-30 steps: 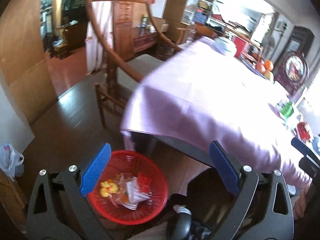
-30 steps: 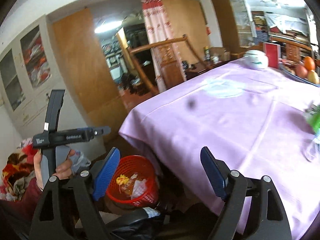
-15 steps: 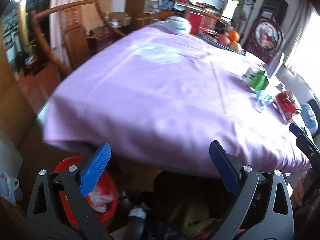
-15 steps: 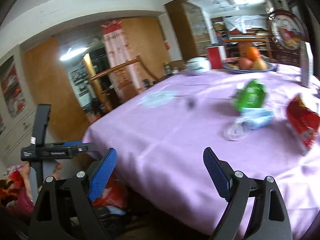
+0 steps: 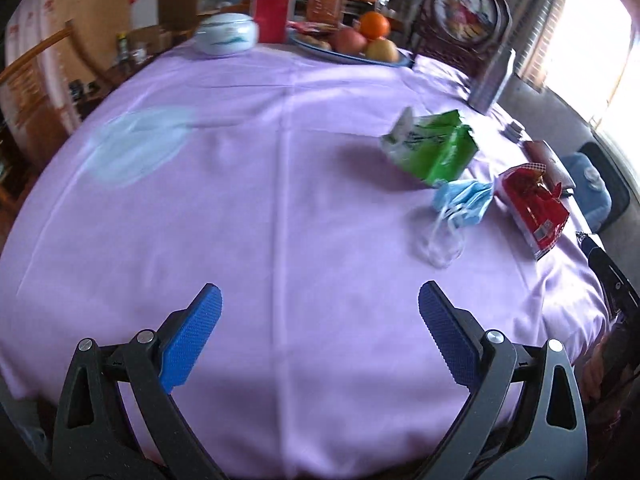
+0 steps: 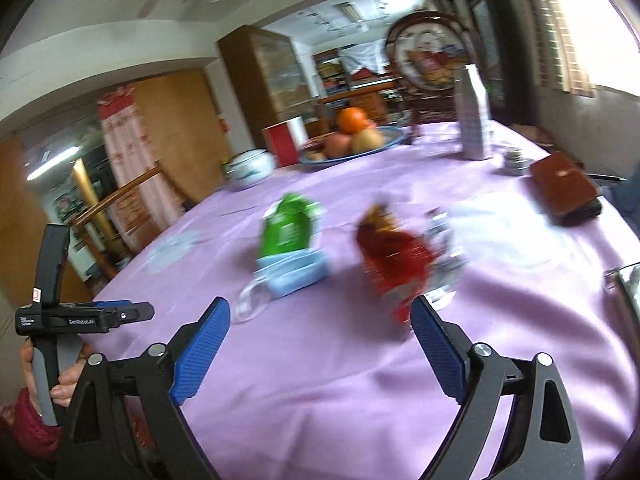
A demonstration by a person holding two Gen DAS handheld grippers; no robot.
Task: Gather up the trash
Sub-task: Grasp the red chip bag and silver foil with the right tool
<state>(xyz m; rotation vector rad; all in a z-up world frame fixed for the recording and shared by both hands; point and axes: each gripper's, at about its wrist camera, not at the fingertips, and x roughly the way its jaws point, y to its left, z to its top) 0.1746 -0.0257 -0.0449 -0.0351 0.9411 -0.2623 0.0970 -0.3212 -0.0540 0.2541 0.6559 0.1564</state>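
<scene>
The left tongs (image 5: pixel 319 308) stand wide apart with nothing between the blue pads, poised over the near edge of the table (image 5: pixel 240 208). The right tongs (image 6: pixel 320 322) are opening, also with nothing between them, their right pad just in front of the red packet. Three pieces of trash lie together on the lilac cloth toward the right side: a crumpled green wrapper (image 5: pixel 434 146) with a white torn end, farthest of the three; a pale blue face mask (image 5: pixel 464 198) folded on itself just nearer, its clear ear loops trailing toward the near edge; and a glossy red snack packet (image 5: pixel 534 204) to the right of the mask. From the right wrist the packet (image 6: pixel 394 264) and wrapper (image 6: pixel 290 226) are smeared by blur, so any print on them cannot be read, and something clear and shiny beside the packet is too blurred to name. Beyond the trash sit one white lidded bowl (image 5: pixel 226 34), one red box (image 5: pixel 272 18) and a blue plate of fruit (image 5: pixel 360 40) — three pieces can be counted. A dark brown case (image 6: pixel 564 186) lies at the far right. The left hand (image 6: pixel 60 376) grips its tool handle at the frame's lower left, partly cut off.
</scene>
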